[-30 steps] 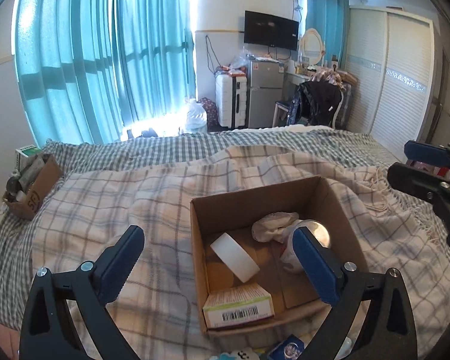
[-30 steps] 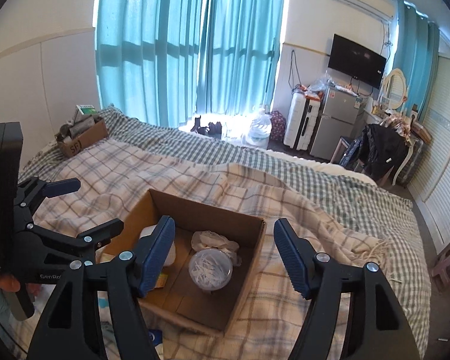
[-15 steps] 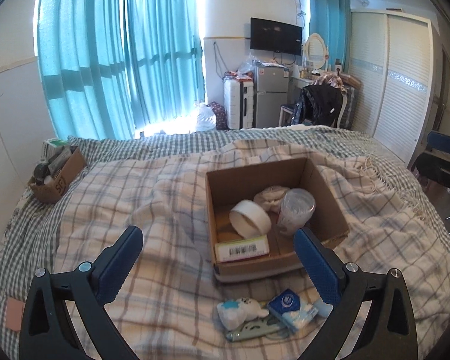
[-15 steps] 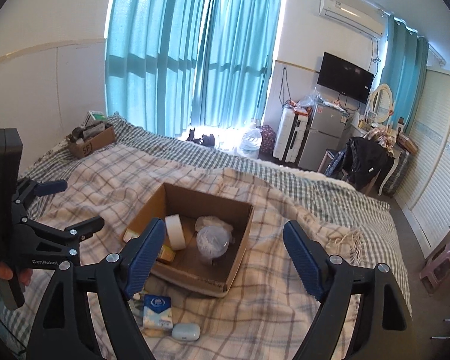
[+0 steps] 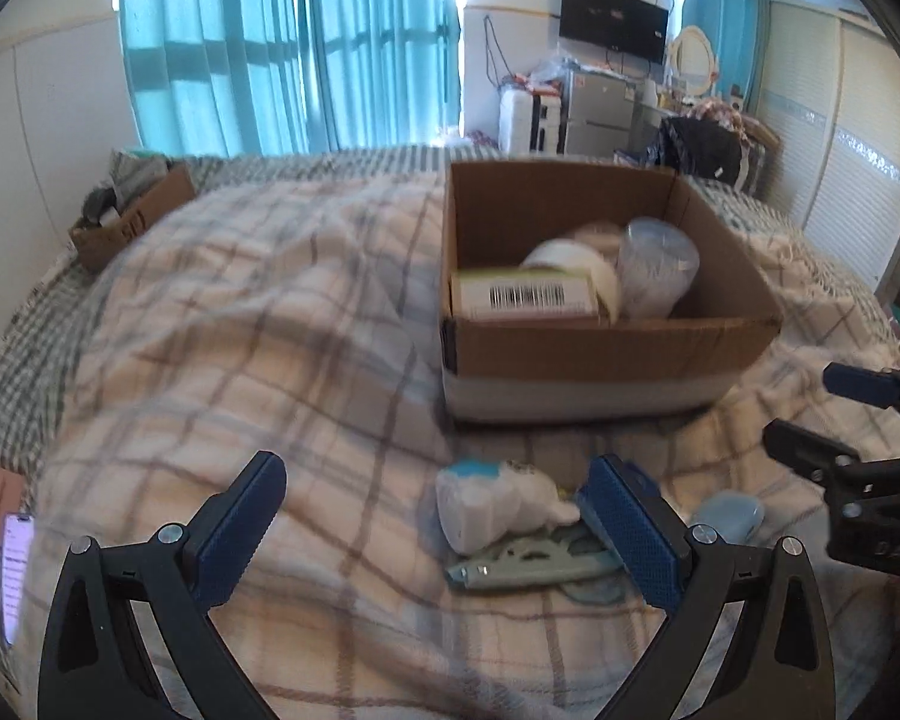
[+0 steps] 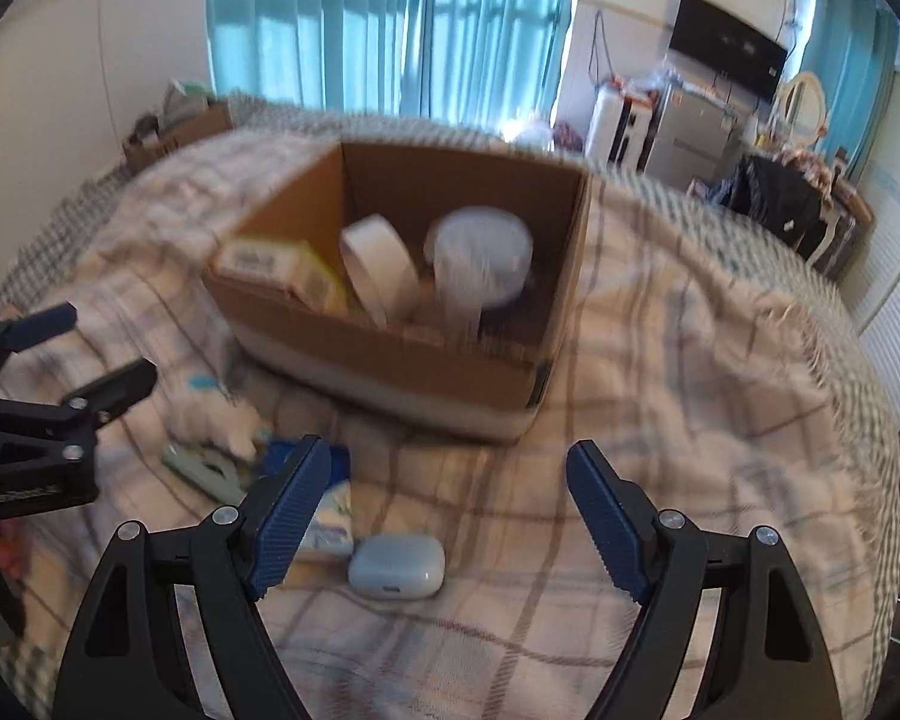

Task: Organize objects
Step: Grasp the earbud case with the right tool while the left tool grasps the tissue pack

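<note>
I hold both grippers, left (image 5: pixel 435 525) and right (image 6: pixel 450 510), jaws spread and empty; earbud case (image 6: pixel 396 566) at six o'clock of the cardboard box (image 6: pixel 402 360)

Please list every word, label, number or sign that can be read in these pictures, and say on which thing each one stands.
"DAS": on the black body of the right tongs, seen from the left wrist; more letters may be hidden.
Barcode: on the white label of the carton in the cardboard box; digits too small to read.
Marking on the small brown box by the wall: blurred.
Lettering on the left tongs body: blurred.
</note>
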Motion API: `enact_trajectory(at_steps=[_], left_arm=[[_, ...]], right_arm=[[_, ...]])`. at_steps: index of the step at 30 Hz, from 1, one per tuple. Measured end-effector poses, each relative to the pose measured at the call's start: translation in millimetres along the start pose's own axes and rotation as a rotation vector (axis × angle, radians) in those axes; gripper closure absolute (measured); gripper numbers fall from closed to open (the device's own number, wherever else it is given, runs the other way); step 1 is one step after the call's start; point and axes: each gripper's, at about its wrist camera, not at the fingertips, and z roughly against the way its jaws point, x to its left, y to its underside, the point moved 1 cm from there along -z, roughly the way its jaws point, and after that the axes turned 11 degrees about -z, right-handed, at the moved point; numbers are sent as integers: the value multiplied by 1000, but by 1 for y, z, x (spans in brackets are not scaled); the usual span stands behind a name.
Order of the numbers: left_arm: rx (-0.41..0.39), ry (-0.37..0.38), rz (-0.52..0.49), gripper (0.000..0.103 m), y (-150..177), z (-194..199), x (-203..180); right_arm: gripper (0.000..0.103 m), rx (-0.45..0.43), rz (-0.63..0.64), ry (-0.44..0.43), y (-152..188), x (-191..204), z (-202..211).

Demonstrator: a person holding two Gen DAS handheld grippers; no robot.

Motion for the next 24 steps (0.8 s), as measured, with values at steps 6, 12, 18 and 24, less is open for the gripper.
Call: enact_trajectory(at_steps=[6, 12, 18, 24], left_arm=[[76, 29, 18, 0, 18, -16, 1], [82, 41, 40, 0, 23, -15, 2], [94, 38, 31, 0, 21, -15, 0], [110, 37, 25, 0, 14, -11, -12]], right_arm=[[23, 135, 41, 29, 26, 6, -30], [36, 239, 147, 88, 48, 24, -55], [53, 231, 151, 80, 52, 24, -53], [53, 99, 74, 17, 32, 2, -8]])
